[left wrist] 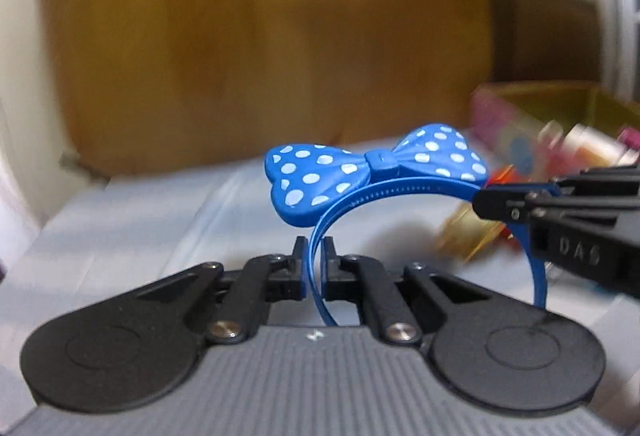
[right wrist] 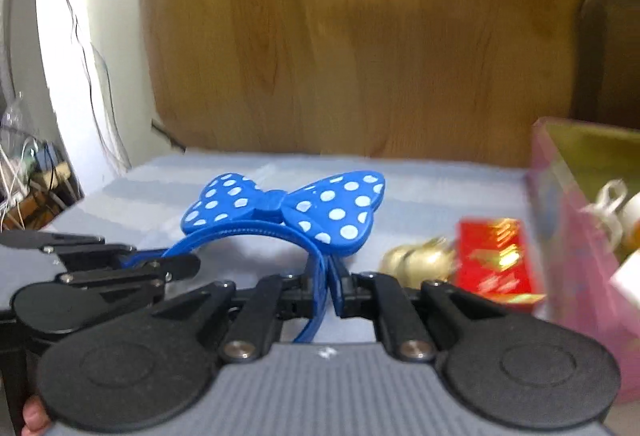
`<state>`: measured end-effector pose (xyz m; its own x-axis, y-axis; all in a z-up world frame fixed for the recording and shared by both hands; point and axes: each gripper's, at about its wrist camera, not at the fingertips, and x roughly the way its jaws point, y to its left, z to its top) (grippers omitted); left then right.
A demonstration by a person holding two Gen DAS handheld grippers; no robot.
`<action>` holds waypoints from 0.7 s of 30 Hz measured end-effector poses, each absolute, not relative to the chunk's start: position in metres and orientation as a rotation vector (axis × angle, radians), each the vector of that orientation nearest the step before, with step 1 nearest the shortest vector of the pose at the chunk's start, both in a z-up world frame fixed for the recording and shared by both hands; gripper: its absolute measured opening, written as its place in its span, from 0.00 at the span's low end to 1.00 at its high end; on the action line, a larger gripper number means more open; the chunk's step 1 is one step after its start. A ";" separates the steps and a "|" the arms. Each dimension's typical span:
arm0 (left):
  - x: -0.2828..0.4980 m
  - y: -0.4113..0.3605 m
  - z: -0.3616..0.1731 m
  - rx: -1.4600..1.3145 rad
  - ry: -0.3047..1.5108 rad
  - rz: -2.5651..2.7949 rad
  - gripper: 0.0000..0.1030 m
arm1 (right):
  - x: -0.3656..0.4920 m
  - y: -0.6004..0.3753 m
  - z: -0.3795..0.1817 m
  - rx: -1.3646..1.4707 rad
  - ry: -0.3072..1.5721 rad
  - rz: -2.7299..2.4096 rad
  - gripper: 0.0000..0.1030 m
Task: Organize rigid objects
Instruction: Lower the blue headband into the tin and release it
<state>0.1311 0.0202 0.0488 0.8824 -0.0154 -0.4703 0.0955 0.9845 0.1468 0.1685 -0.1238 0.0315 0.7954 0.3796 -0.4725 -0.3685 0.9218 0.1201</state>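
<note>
Left wrist view: left gripper (left wrist: pixel 316 260) clamped on one leg of blue headband (left wrist: pixel 376 192); right gripper (left wrist: pixel 516 212) pinching opposite leg. Held above pale tabletop (left wrist: pixel 160 220). Judged light, thin, springy plastic, slippery at band; bow stiff. Best gripped low on legs. Pink box (right wrist: pixel 568 236) at far right.

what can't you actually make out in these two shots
- Pink box: contents smeared by motion blur in both views; right wrist view crops it at the right edge.
- Red packet: print blurred, unreadable.
- Gold object: shape unclear; the right gripper covers its lower part.
- Blue headband: in the left wrist view its near end is hidden behind the left gripper.
</note>
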 end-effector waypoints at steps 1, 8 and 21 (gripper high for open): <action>0.137 0.004 0.060 0.157 0.473 -0.098 0.07 | 0.168 -0.141 0.039 0.022 0.481 0.378 0.06; 0.192 -0.126 0.083 0.176 0.465 -0.350 0.12 | 0.183 -0.275 0.061 0.044 0.408 0.162 0.07; 0.237 -0.220 0.064 0.204 0.586 -0.377 0.49 | 0.259 -0.385 0.038 0.085 0.542 -0.069 0.37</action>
<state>0.2375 -0.2196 0.0641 0.7675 -0.2879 -0.5727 0.4024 0.9119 0.0808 0.2587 -0.3854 0.0385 0.8547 -0.0432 -0.5173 0.0880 0.9942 0.0625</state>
